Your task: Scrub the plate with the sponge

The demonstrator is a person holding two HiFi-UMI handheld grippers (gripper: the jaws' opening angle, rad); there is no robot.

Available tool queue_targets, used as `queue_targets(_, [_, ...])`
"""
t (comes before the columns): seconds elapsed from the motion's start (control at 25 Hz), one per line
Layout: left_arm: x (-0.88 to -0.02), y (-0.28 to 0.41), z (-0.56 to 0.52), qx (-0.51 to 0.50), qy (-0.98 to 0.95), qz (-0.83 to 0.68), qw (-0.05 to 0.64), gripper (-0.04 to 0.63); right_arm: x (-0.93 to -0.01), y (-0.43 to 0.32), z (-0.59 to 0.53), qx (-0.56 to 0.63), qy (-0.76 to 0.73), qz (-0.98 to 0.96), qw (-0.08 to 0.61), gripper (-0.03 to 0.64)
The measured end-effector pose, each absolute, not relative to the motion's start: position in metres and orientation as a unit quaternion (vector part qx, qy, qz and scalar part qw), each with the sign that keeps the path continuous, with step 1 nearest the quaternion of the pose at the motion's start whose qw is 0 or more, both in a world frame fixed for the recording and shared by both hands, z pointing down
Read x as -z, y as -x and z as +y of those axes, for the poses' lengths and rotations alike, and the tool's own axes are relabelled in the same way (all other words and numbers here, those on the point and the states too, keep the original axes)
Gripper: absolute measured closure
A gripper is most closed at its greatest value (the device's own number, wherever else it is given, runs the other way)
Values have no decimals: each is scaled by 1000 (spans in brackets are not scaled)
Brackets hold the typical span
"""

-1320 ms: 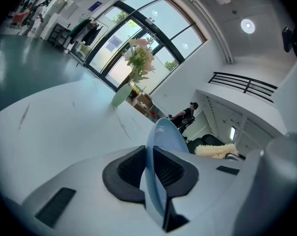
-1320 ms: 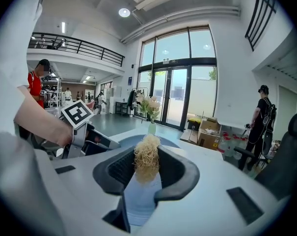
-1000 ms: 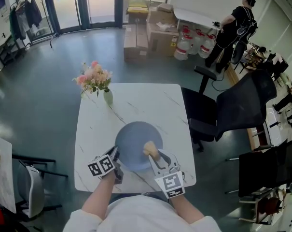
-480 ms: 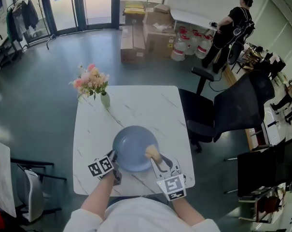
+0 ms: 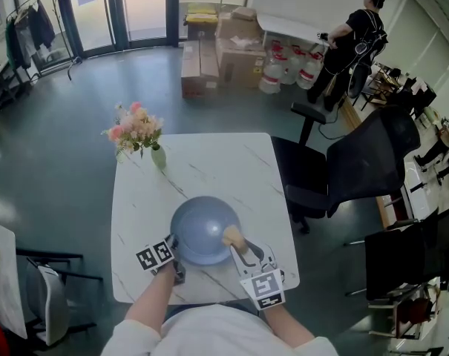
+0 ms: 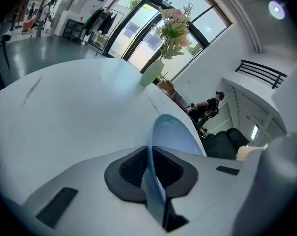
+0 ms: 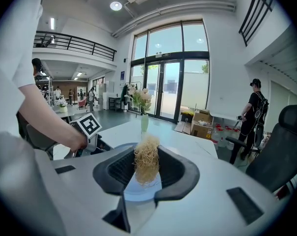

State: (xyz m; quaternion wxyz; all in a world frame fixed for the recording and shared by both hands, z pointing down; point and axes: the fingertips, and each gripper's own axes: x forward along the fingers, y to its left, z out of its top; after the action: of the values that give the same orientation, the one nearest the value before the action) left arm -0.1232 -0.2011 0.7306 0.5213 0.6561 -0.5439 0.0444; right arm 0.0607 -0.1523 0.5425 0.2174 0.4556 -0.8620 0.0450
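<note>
Head view: blue plate (image 5: 202,228) on near half of marble table (image 5: 209,162).
Left gripper view: left gripper (image 6: 150,168) narrow, clamped on plate's near-left rim.
Right gripper view: right gripper (image 7: 147,170) pinching sponge (image 7: 147,159), over plate's right side.

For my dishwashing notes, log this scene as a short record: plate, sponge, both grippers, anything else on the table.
plate: blue, on the white table, near its front edge
left gripper: shut on the plate's left rim
right gripper: shut on the sponge
sponge: tan, fibrous, over the plate's right edge; contact unclear
also: vase of flowers, far left corner
</note>
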Motion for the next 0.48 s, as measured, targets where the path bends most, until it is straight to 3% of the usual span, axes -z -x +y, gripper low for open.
queue_targets(0.36, [-729,117,-200,-38,-672,-517,529,542,-542,-61,-152,-44,-456,-862,216,492])
queue_targets(0.48, [-728,113,-201,-36,-676,-510,531,425,-542,-60,-151,-44,-456,-863,215,492])
